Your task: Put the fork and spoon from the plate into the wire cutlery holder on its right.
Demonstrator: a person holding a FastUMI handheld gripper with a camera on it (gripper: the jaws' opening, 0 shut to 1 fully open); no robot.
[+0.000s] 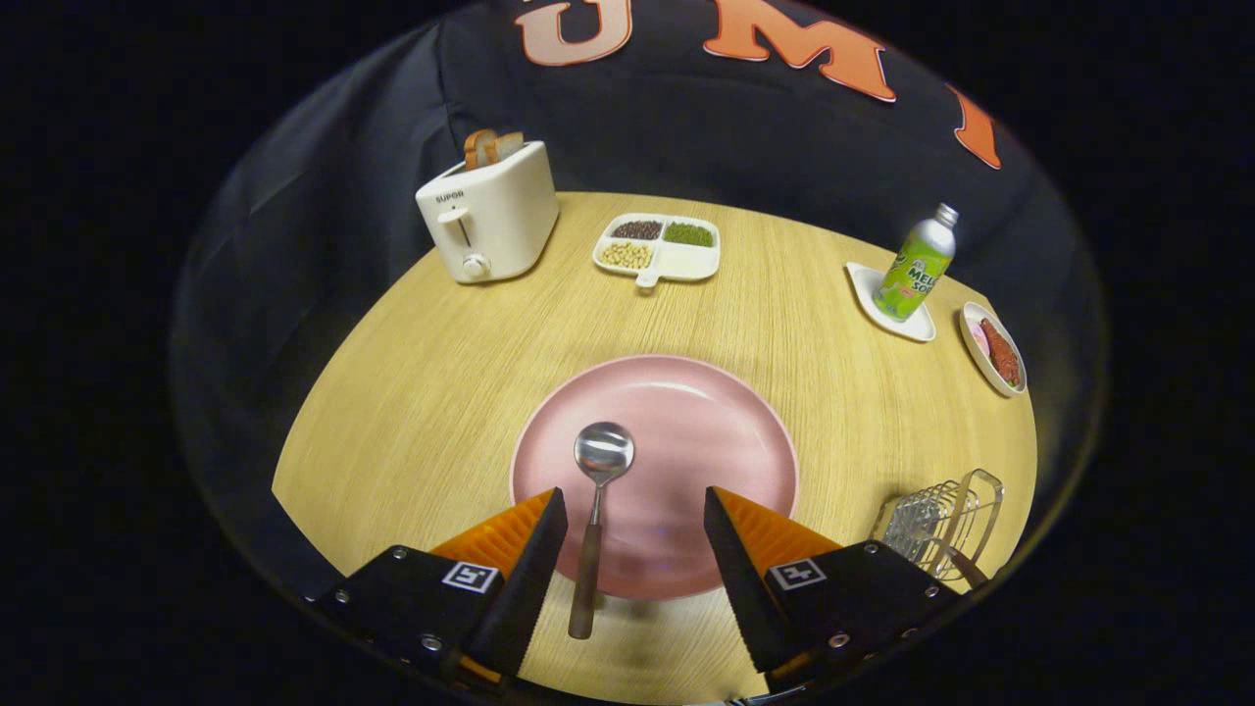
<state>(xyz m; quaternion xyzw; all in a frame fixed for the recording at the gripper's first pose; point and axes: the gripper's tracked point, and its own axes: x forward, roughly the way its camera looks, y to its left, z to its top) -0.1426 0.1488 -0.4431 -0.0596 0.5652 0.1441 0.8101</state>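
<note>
Gripper view: the gripper (635,520) hangs over the near rim of the plate (726,412), fingers (534,549) spread wide and pinching nothing. Between them, nearer the left one, lies the spoon (594,520), bowl on the plate and handle running back off the rim onto the bench (422,392). The holder (941,525) stands just right of the plate; something dark, perhaps the fork's handle, pokes from it, though I cannot tell. The step in hand looks like the spoon pickup: next, lower, centre on the handle and close.
</note>
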